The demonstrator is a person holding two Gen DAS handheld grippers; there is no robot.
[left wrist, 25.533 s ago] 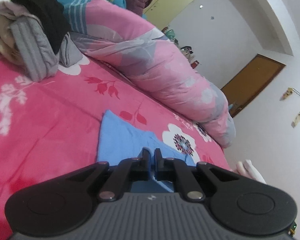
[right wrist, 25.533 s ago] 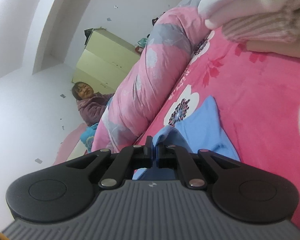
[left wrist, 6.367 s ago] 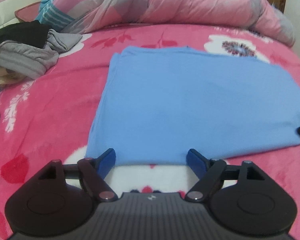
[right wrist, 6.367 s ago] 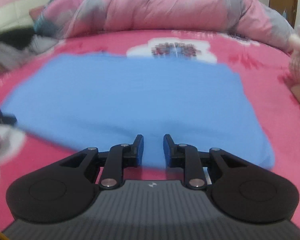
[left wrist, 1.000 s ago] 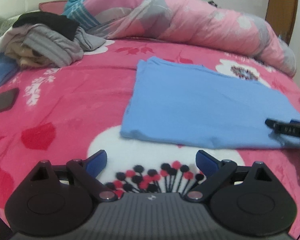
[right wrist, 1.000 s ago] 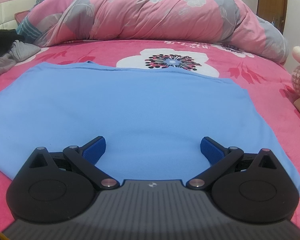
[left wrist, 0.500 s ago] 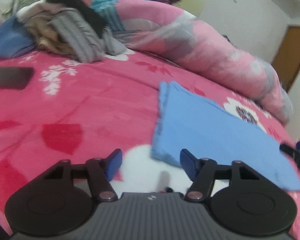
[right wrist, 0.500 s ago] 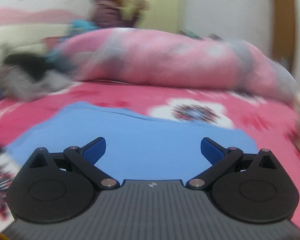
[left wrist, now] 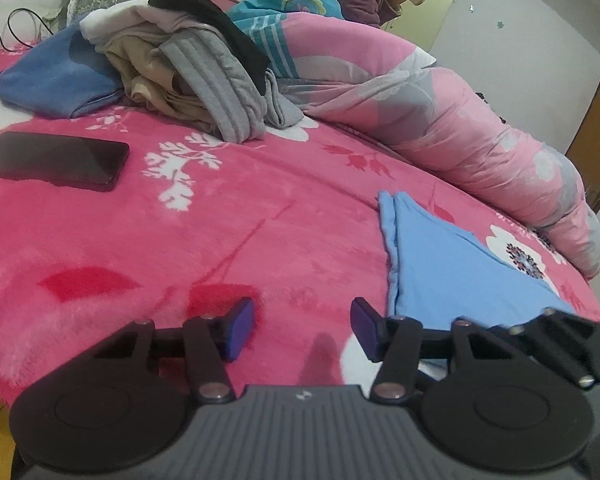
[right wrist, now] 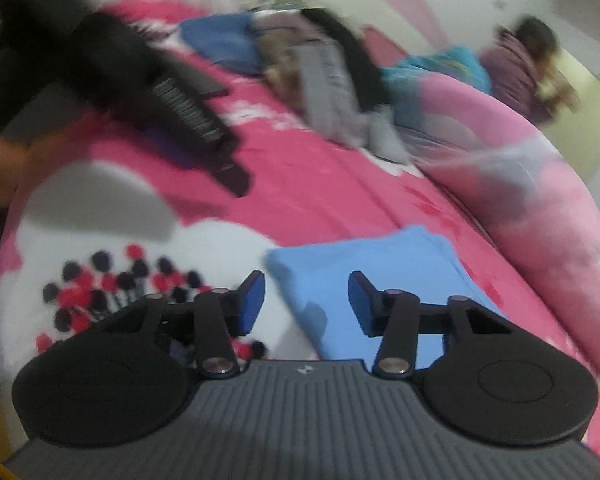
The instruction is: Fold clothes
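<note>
Here the blue garment (left wrist: 452,264) lies flat in layers on the bed (left wrist: 220,220), just ahead and right of the left claw (left wrist: 303,330) and straight ahead of the right claw (right wrist: 306,300); both are spread, holding nothing. A pinch catching one layer could drag the stack askew on the plush blanket.

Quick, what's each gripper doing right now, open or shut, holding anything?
Left gripper: open, holding nothing.
Right gripper: open, holding nothing, above the blue cloth.
</note>
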